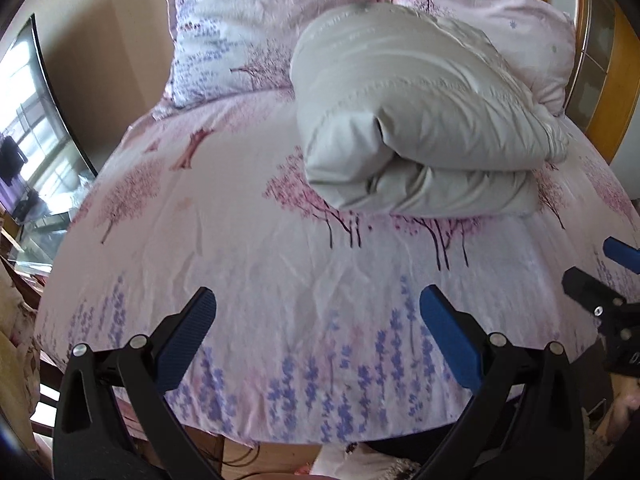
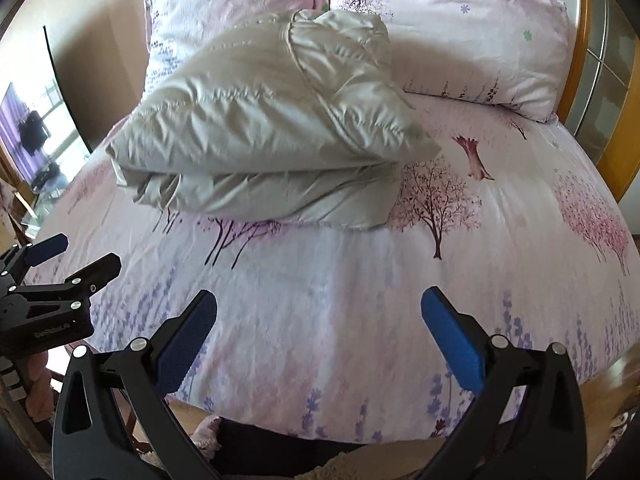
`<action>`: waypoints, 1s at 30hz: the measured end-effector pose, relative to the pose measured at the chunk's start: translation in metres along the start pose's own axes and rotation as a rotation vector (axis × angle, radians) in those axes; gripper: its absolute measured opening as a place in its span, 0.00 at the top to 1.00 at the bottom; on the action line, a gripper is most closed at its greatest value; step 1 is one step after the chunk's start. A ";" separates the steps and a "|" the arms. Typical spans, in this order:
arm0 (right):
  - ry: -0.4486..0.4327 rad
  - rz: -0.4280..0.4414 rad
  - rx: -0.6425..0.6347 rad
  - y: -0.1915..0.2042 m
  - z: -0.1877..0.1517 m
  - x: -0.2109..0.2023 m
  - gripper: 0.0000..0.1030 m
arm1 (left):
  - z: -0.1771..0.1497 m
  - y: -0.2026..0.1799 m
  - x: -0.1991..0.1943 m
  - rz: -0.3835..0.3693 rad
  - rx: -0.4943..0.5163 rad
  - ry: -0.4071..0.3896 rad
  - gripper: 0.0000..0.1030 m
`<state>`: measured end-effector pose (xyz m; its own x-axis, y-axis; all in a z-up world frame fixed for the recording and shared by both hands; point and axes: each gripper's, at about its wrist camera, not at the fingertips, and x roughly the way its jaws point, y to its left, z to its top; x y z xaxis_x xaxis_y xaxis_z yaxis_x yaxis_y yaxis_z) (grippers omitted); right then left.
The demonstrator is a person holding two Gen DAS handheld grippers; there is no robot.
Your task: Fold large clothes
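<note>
A light grey puffy coat (image 1: 416, 120) lies folded into a thick bundle on the bed; it also shows in the right wrist view (image 2: 264, 132). My left gripper (image 1: 316, 304) is open and empty, held above the near end of the bed, well short of the coat. My right gripper (image 2: 320, 304) is open and empty too, beside it to the right. The right gripper shows at the right edge of the left wrist view (image 1: 600, 268); the left gripper shows at the left edge of the right wrist view (image 2: 76, 256).
The bed (image 1: 248, 240) has a pink sheet with tree and lavender prints. Two matching pillows (image 2: 460, 32) lean at the wooden headboard (image 2: 600, 80). A TV screen (image 1: 32, 128) stands at the left. Floor and loose items lie below the bed's near edge.
</note>
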<state>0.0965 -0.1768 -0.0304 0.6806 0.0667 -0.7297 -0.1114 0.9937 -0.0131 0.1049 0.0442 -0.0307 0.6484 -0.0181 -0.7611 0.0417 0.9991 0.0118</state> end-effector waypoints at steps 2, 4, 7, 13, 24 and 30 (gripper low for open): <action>0.006 -0.020 0.001 0.001 -0.001 0.000 0.01 | -0.002 -0.001 0.002 0.000 0.004 0.017 0.02; 0.010 -0.031 0.019 -0.001 -0.002 0.000 0.01 | -0.004 -0.003 0.002 0.003 0.010 0.029 0.02; 0.027 -0.045 0.034 -0.005 -0.002 0.003 0.01 | -0.005 -0.004 0.000 0.006 0.015 0.026 0.02; 0.042 -0.051 0.026 -0.005 -0.003 0.006 0.01 | -0.003 -0.003 -0.001 0.010 0.013 0.029 0.02; 0.057 -0.053 0.014 -0.004 -0.005 0.010 0.01 | 0.000 0.004 0.008 0.005 -0.001 0.054 0.02; 0.059 -0.058 0.012 -0.003 -0.005 0.011 0.01 | 0.000 0.004 0.009 0.005 -0.003 0.057 0.02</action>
<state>0.1002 -0.1794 -0.0421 0.6420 0.0044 -0.7667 -0.0645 0.9967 -0.0483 0.1112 0.0485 -0.0377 0.6040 -0.0107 -0.7969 0.0360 0.9993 0.0139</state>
